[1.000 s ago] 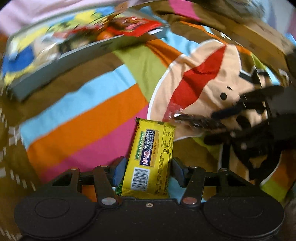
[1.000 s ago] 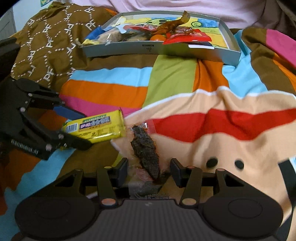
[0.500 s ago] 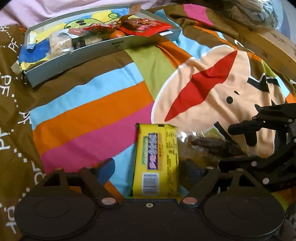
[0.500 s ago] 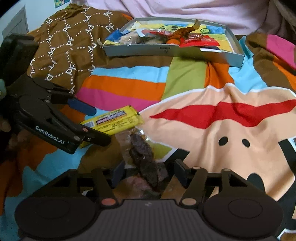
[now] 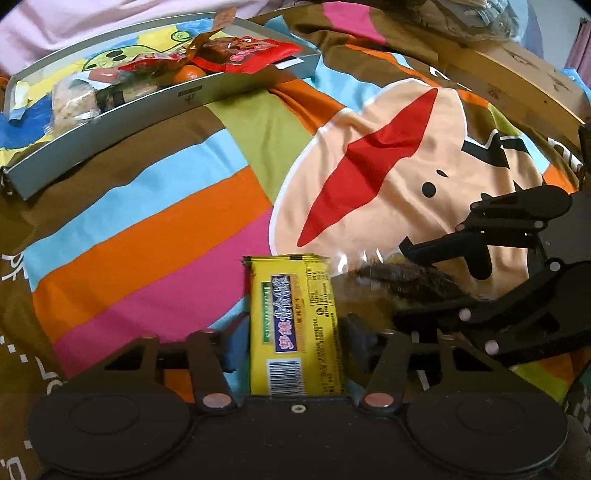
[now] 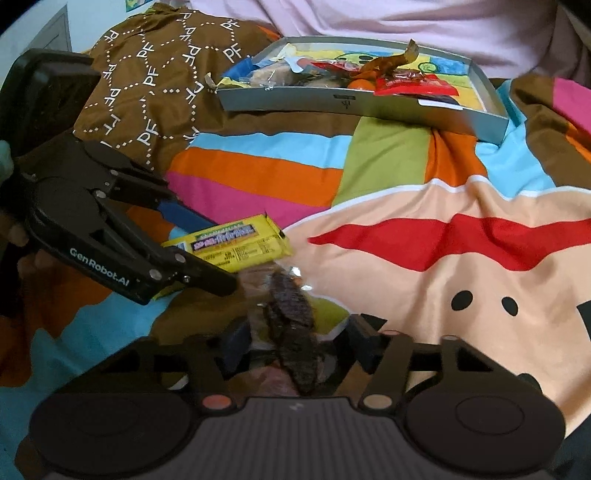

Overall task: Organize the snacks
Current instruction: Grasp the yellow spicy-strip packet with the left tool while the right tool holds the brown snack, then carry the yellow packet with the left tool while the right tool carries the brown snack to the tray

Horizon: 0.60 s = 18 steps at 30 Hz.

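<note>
You've got both sets of jaws just closed: left gripper (image 5: 293, 330) clamped on the yellow snack bar (image 5: 295, 325), right gripper (image 6: 293, 338) on the clear-wrapped dark snack (image 6: 291, 325), so both look ready for the tray (image 6: 369, 107).

This looks like a bedroom in a home. Right under the tool lies a soft bed cover (image 6: 443, 206) with bright stripes and a cartoon face, and farther ahead a grey tray (image 6: 369, 105) of snacks sits on it beside a brown blanket (image 6: 155, 74).

Open bedspread (image 5: 155, 236) between grippers and grey tray (image 5: 110, 122) at its far edge, nothing in the way. Tray crowded with snack packets (image 5: 236, 55); pink pillow (image 6: 369, 18) behind blocks.
</note>
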Motion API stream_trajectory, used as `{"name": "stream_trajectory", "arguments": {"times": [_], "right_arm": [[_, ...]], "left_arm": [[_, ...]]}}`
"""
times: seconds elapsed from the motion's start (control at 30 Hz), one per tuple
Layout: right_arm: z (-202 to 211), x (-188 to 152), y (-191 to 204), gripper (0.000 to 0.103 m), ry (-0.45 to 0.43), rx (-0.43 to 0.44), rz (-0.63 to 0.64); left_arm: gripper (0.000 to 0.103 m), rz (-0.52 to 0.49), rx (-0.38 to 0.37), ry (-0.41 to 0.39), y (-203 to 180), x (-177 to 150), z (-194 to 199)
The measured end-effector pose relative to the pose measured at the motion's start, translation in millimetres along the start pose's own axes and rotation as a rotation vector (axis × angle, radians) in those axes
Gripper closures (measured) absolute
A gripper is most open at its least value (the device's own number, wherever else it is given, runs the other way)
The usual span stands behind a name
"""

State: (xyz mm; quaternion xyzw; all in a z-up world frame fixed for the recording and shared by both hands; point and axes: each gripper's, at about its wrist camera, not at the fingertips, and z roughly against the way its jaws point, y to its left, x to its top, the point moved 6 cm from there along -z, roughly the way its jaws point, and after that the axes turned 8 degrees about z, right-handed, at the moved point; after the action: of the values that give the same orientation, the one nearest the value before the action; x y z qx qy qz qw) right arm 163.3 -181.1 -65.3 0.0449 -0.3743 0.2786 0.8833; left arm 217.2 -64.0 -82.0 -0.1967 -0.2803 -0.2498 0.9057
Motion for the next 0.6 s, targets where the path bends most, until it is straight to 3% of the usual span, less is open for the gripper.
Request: {"name": "stream_trajectory", "arguments": {"times": [0.27,0.4,0.6], "right_arm": [[9.1,-3.8,4.3,0.054,-0.013,-0.048,0.009],[16.2,-5.7,12.5,0.054,-0.033,-0.109,0.068],[29.0,-0.3,28.7,0.054,-0.099,-0.184,0.152]], "left_arm": [[0.053,0.078,0.008,0.003,3.3,-0.7,3.9],[0.053,0.100,0.074,-0.015,2.4,-2.7,8.5],[0.053,0.123,0.146,-0.108,2.6,-3.0,24.0]]}}
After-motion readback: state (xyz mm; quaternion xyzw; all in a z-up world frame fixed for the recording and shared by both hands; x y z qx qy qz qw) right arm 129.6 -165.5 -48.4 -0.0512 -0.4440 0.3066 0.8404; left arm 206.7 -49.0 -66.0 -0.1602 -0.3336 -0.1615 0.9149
